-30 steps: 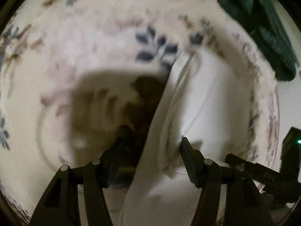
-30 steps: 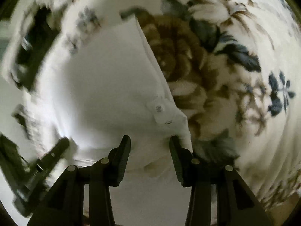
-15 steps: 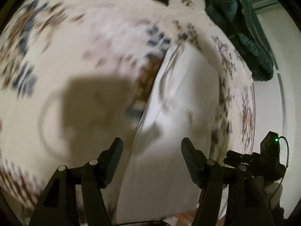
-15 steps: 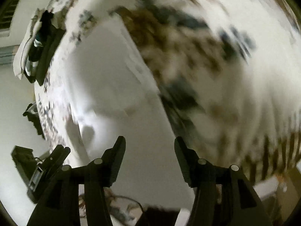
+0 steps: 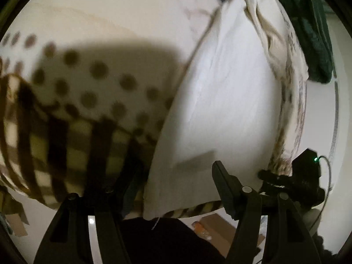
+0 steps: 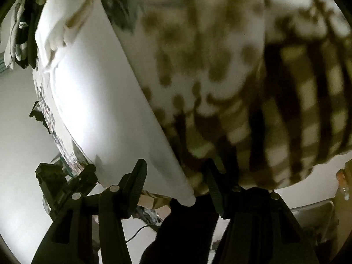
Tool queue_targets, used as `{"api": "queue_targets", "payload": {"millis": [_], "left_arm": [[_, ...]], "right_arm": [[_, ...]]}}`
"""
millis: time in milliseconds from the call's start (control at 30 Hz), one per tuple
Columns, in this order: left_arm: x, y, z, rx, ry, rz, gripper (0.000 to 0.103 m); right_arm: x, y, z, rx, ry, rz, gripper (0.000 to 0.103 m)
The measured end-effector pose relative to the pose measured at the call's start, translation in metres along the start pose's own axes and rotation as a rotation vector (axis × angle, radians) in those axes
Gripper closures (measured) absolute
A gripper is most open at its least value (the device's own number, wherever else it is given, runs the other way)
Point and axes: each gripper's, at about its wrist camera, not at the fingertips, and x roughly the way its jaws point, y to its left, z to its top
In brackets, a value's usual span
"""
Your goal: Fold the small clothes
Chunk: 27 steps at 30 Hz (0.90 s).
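Both claws pulled back, gaping empty, white garment (image 5: 224,101) lying lengthwise, pointing away.

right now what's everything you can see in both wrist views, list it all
white folded cloth garment: one, white, lying on the patterned cover with its near end at the cover's near edge
patterned bed cover with brown dots and checks: one, cream with brown and blue-grey print, under the garment
dark green clothes pile: one heap, dark green, far right edge of the cover
cream crumpled cloth: one, cream, beyond the white garment
brown cardboard box: one, brown, on the floor below
left gripper: black, open, over the garment's near end
right gripper: black, open, over the garment's near corner
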Motion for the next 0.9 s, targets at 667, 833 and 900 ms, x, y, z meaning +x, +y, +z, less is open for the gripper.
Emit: {"api": "queue_targets", "payload": {"millis": [667, 833, 900], "left_arm": [[-0.086, -0.060, -0.005, 0.070, -0.235, -0.077, 0.099], [-0.115, -0.090, 0.047, 0.091, -0.300, -0.153, 0.099], [-0.117, -0.102, 0.075, 0.103, -0.325, -0.176, 0.099]], "right_arm": [[-0.067, 0.042, -0.050, -0.008, -0.108, 0.218, 0.096], [-0.116, 0.075, -0.015, -0.033, -0.180, 0.291, 0.096], [-0.136, 0.093, 0.014, -0.055, -0.225, 0.308, 0.096]]}}
